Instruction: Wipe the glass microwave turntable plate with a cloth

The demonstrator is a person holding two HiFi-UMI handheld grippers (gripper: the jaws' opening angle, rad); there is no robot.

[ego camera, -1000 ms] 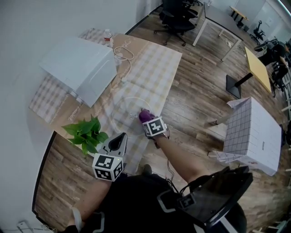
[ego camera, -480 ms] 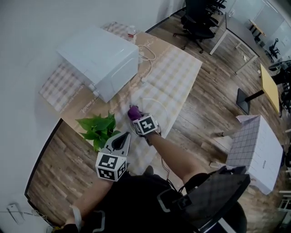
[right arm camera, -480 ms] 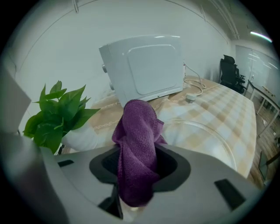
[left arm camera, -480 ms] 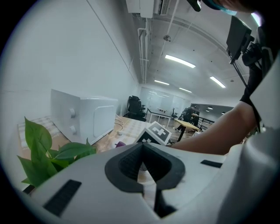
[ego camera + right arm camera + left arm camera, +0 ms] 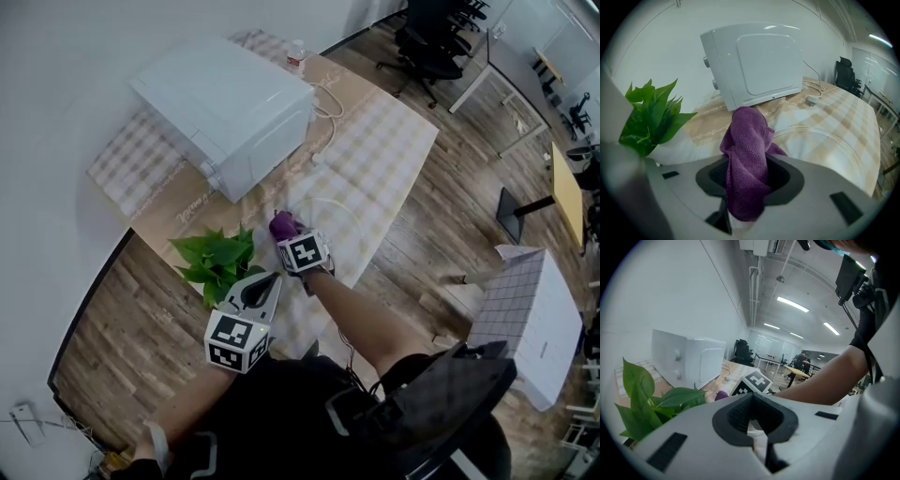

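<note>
Gripping purple cloth (image 5: 746,154) in right claw (image 5: 286,236) at glass plate's (image 5: 336,221) left rim, plate extending frame-rightward; left claw (image 5: 265,284) closed, idling.

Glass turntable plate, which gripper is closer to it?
Right. The right gripper holds the purple cloth at the plate's edge; the left gripper sits back beside the plant.

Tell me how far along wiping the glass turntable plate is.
Done: the purple cloth is clamped in the right gripper, and the glass plate lies out on the tablecloth. In hand: the cloth is at the plate's rim. Left: the wiping itself; how much is wiped doesn't show. The left gripper is shut, empty.
</note>
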